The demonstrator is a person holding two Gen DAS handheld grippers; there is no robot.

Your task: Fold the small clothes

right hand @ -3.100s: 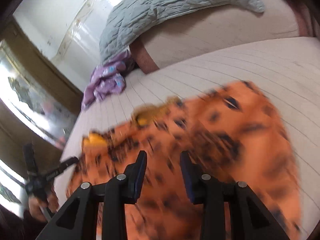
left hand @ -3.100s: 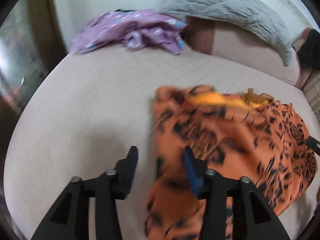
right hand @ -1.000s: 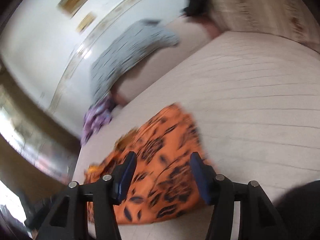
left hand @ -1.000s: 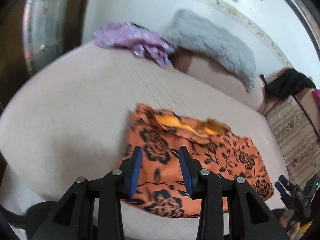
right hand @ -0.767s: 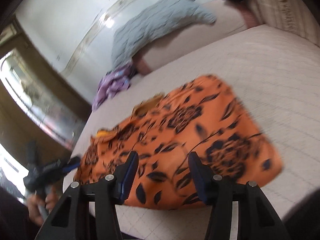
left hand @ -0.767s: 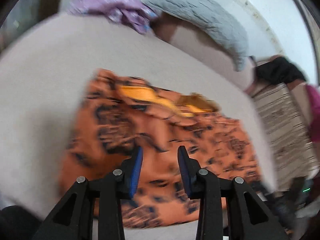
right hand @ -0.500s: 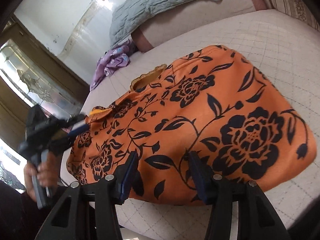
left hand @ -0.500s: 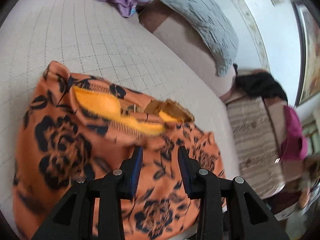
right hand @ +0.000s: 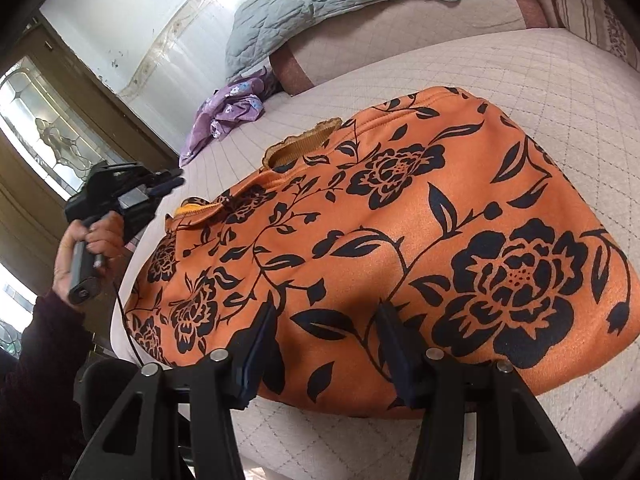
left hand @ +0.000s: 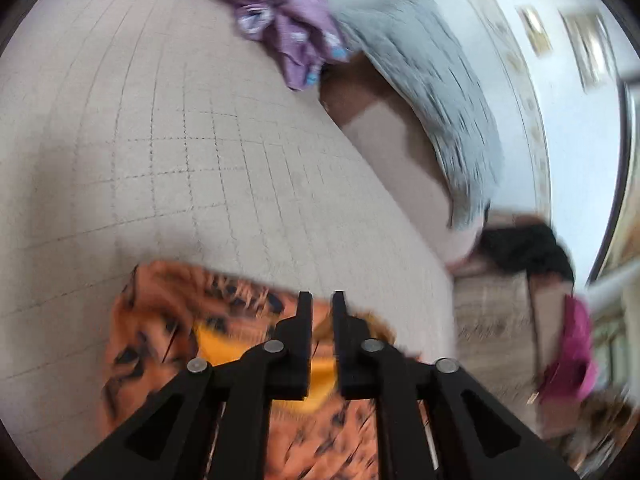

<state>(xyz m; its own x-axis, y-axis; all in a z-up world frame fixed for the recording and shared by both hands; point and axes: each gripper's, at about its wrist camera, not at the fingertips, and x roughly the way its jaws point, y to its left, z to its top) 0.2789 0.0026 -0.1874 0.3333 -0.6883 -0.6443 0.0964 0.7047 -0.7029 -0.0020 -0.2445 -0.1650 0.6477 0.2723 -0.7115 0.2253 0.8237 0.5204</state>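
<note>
An orange top with black flowers [right hand: 400, 208] lies spread flat on the quilted bed [right hand: 520, 64], its yellow collar toward the far left. My right gripper [right hand: 328, 332] is open over the near hem, one finger on each side of a stretch of fabric, and is not pinching it. A hand [right hand: 92, 244] holds my left gripper [right hand: 176, 178] in the air by the collar end. In the blurred left wrist view the left gripper [left hand: 321, 298] hangs over the top's collar area [left hand: 160, 320]. Its jaws are closing to a narrow gap and no cloth is visibly pinched.
A crumpled purple garment [right hand: 228, 116] lies at the bed's far corner beside a grey quilted pillow [right hand: 320, 4]. A black item [left hand: 524, 244] and a magenta one [left hand: 572, 356] sit off the bed's far side. A glass-paned door [right hand: 44, 136] stands at the left.
My left gripper swung over toward the collar end and its jaws narrowed from well apart to a thin gap. My right gripper dropped low over the hem, still as wide.
</note>
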